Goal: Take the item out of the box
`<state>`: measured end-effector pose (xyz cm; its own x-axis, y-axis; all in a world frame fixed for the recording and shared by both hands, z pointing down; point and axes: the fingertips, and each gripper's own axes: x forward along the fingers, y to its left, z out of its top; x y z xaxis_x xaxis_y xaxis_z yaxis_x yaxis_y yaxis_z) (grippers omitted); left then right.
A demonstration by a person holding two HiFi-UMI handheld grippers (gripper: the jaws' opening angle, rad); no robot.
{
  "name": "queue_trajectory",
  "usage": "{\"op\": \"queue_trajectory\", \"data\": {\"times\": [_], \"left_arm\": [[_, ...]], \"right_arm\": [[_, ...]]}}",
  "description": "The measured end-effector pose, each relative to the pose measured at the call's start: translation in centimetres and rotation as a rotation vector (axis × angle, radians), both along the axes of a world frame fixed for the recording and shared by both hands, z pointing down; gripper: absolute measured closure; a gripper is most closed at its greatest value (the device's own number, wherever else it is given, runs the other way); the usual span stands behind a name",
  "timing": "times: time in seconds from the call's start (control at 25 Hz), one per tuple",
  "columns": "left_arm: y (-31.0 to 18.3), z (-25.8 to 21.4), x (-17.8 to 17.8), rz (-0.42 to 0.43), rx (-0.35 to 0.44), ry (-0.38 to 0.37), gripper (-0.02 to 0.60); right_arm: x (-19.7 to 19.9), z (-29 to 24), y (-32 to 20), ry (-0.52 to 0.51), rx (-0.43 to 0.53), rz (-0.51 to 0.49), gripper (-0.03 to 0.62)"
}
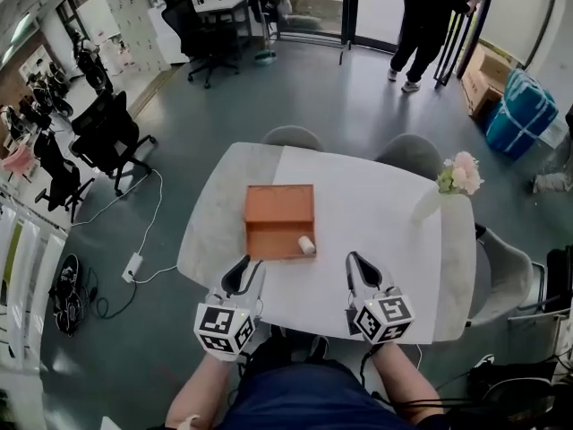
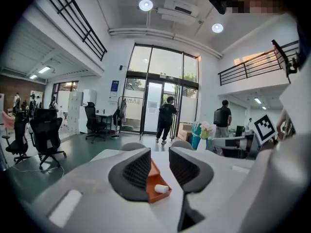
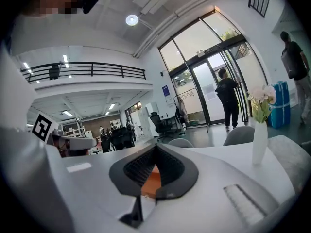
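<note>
Black-padded left gripper [image 1: 248,267] hangs over the near edge of the table [image 1: 376,213]. Its jaws stand a narrow gap apart with nothing between them. Right gripper [image 1: 354,260] hangs level with it, jaws pressed together at the tips and clamped on nothing.

Just beyond both lies the box [image 1: 279,206], orange and open, with its lid laid flat on the far side and its tray towards the person. The item [image 1: 307,245], a small white cylinder, rests in the tray's near right corner against the front wall. Its long axis appears to run roughly crosswise to the grippers' line of approach, slightly slanted.

Governing relation: the item lies ahead of and between the two grippers, to the right of the left one and to the left of the right one. The right gripper looks marginally nearer, but it would have to part its jaws first. The left gripper view shows the item low in the gap between the jaws, just right of centre. A short forward reach with a slight rightward correction should therefore bracket it across its narrow width. The tray's front wall sits close, so there is a risk of catching it.

Farther off are a vase [image 1: 436,202] at the table's right side, two chairs [image 1: 293,137] beyond, and a person [image 1: 425,25] at the door.
</note>
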<state>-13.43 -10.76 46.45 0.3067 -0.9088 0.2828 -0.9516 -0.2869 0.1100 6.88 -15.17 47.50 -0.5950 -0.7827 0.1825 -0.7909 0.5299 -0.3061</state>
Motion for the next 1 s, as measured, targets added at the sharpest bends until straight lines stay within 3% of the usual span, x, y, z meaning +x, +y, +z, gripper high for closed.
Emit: {"op": "queue_trajectory", "data": {"times": [0.32,0.48,0.76,1.0], "left_arm": [[-5.5,2.0,-3.3,0.112,-0.033,-0.003,0.456],[-7.5,4.0,-2.3,0.222,-0.057,-0.018,0.456],[-10.7,7.9,0.4,0.367,-0.097,-0.140,0.456],[-13.8,12.4,1.0,0.442,-0.161,-0.261,0.456]], "right_arm": [[-2.9,0.7,-3.2,0.030,-0.017,0.110,0.591],[-3.5,1.0,-4.1,0.056,-0.019,0.164,0.591],[-0.7,2.7,-5.0,0.076,-0.073,0.244,0.591],[-0.1,6.7,-7.0,0.059,-0.150,0.247,0.591]]}}
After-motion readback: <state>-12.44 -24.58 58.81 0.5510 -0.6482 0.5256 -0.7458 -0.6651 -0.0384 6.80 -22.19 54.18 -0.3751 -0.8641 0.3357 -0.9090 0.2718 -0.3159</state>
